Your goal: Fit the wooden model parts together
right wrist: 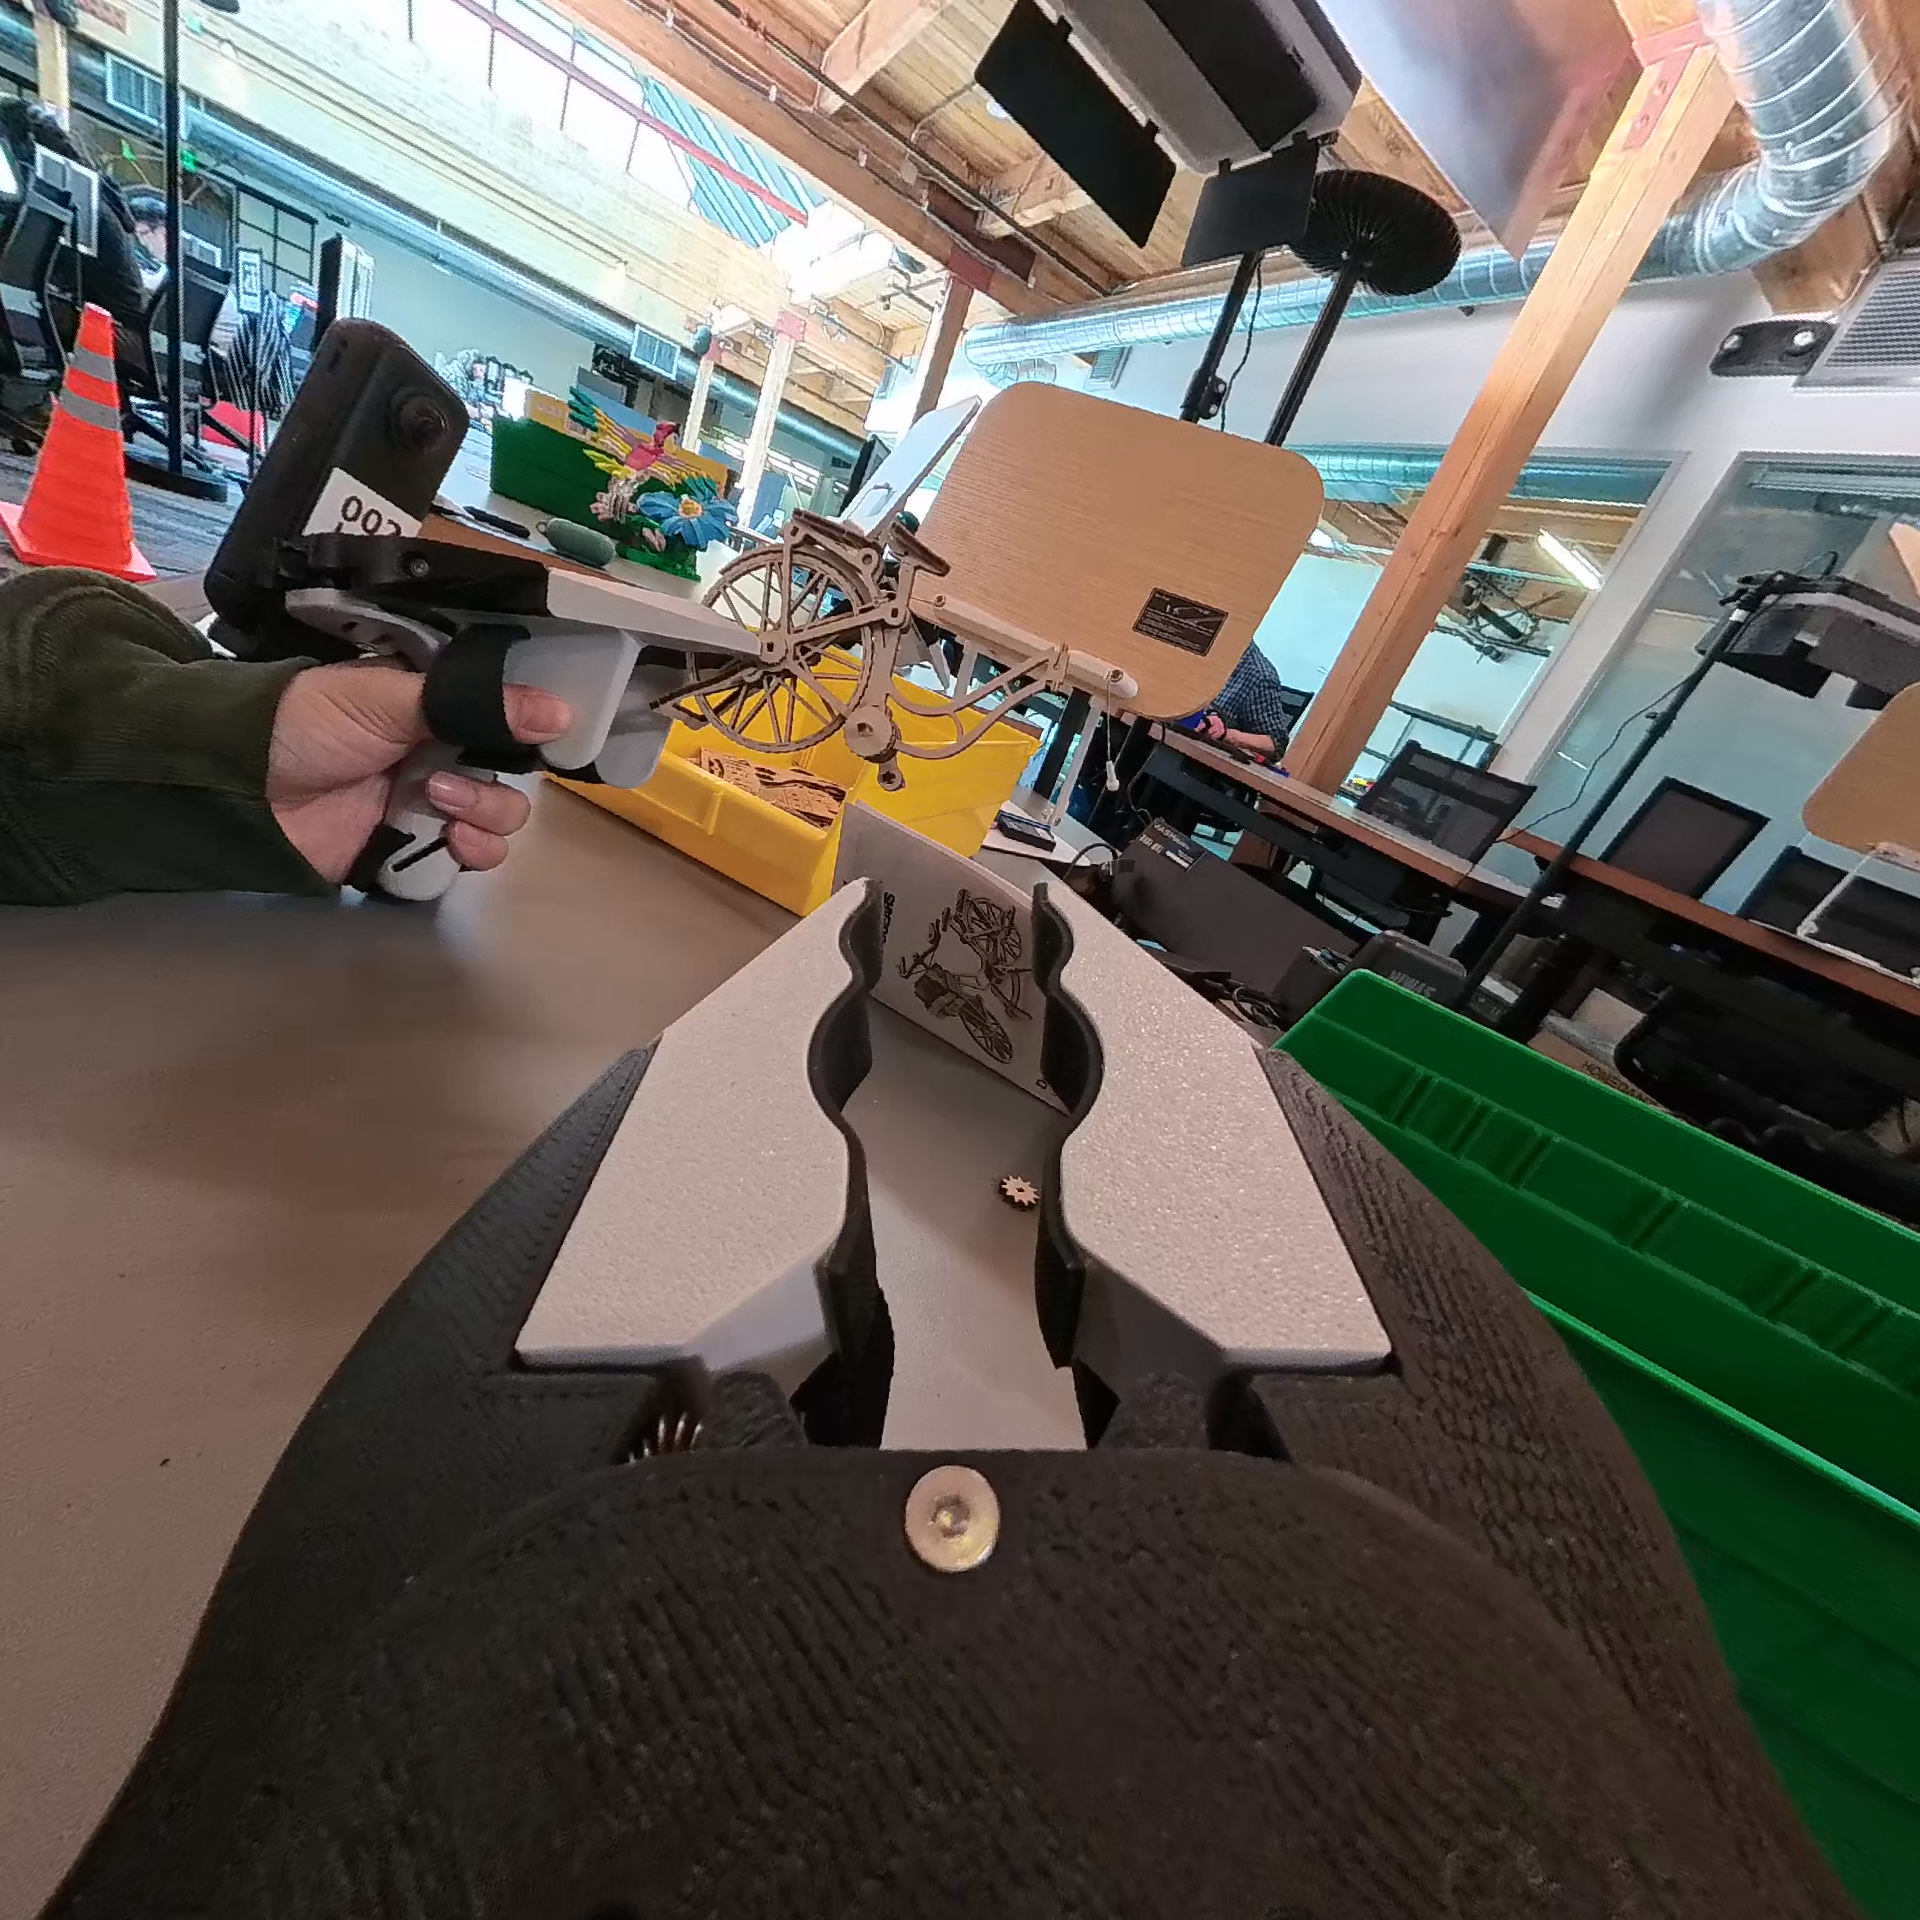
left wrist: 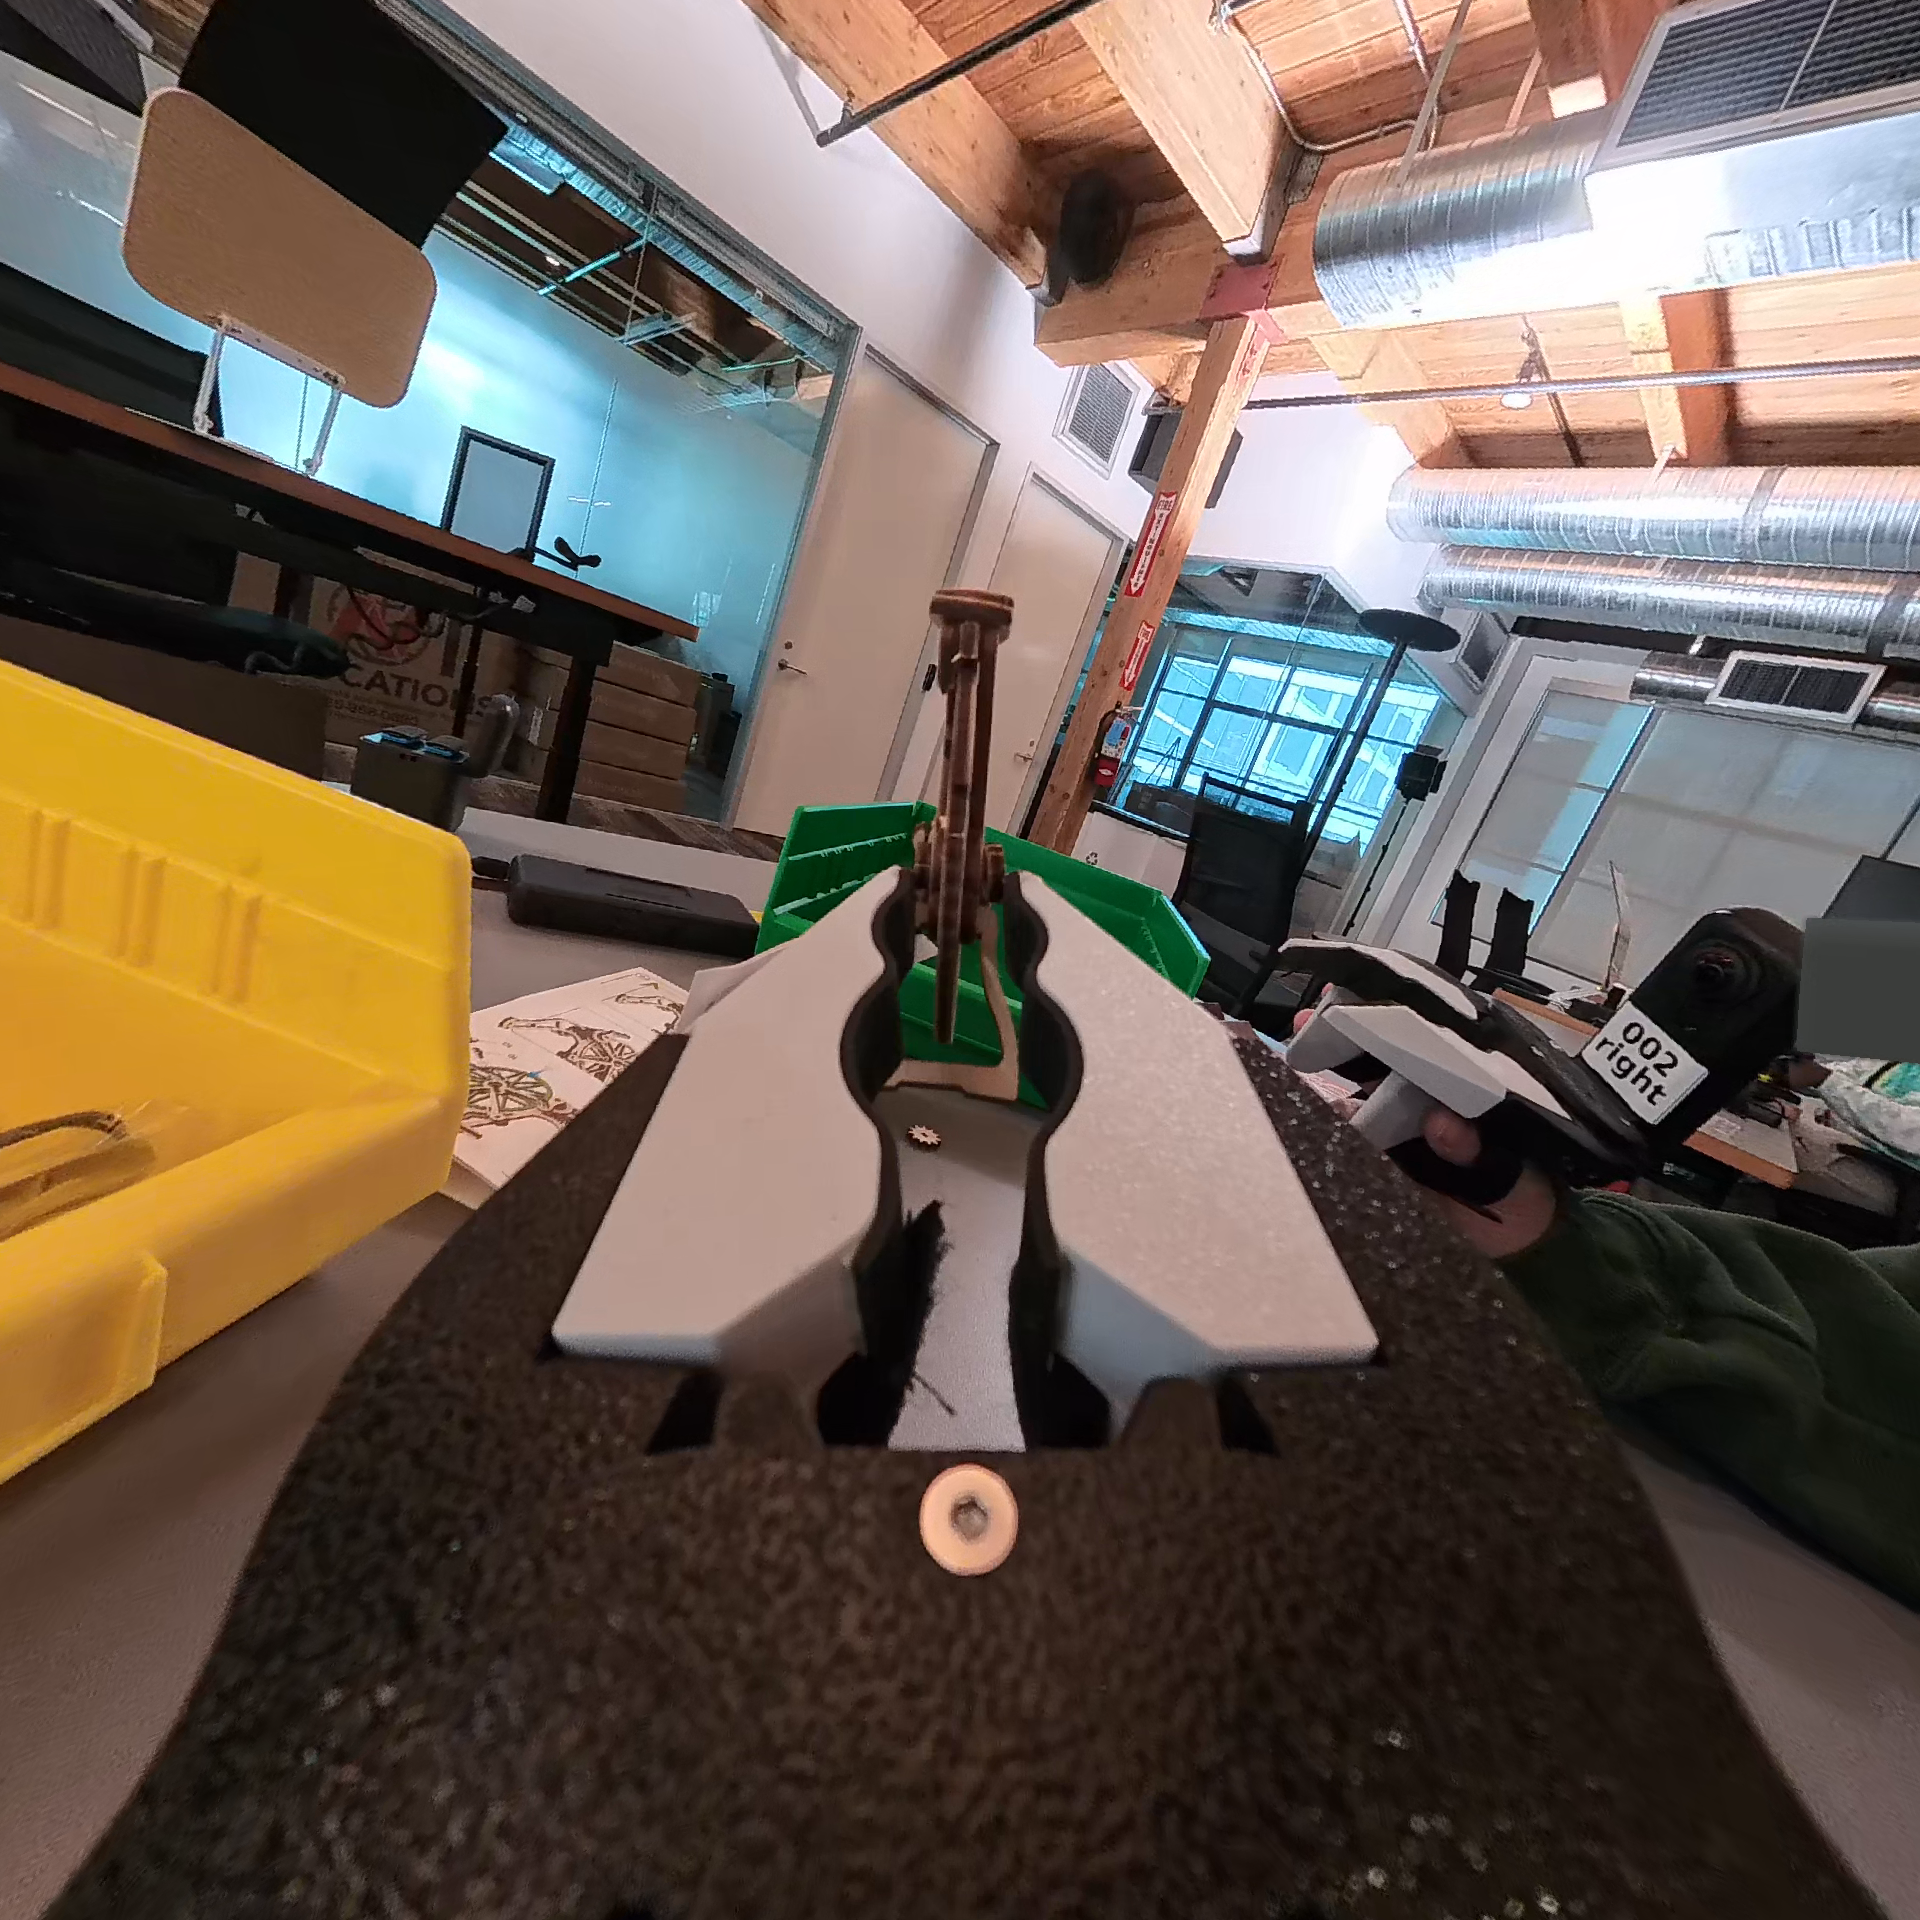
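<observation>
My left gripper (left wrist: 958, 894) is shut on a wooden bicycle model (left wrist: 961, 748), seen edge-on and rising above the fingertips. The right wrist view shows the same model (right wrist: 821, 644) side-on, with a spoked wheel, frame and pedal crank, held above the table by the left gripper (right wrist: 743, 649). A small wooden gear (right wrist: 1019, 1191) lies on the grey table between my right gripper's fingers. It also shows in the left wrist view (left wrist: 923, 1138). My right gripper (right wrist: 951, 904) is open and empty, low over the table. It also appears in the left wrist view (left wrist: 1299, 997), at the right.
A yellow bin (left wrist: 208, 987) holding wooden sheets stands to the left, also visible in the right wrist view (right wrist: 790, 831). A green bin (right wrist: 1558, 1195) stands close on the right of the right gripper. A printed instruction sheet (right wrist: 966, 966) lies ahead. A black case (left wrist: 634, 904) lies behind. Left tips to right tips: about 15 cm.
</observation>
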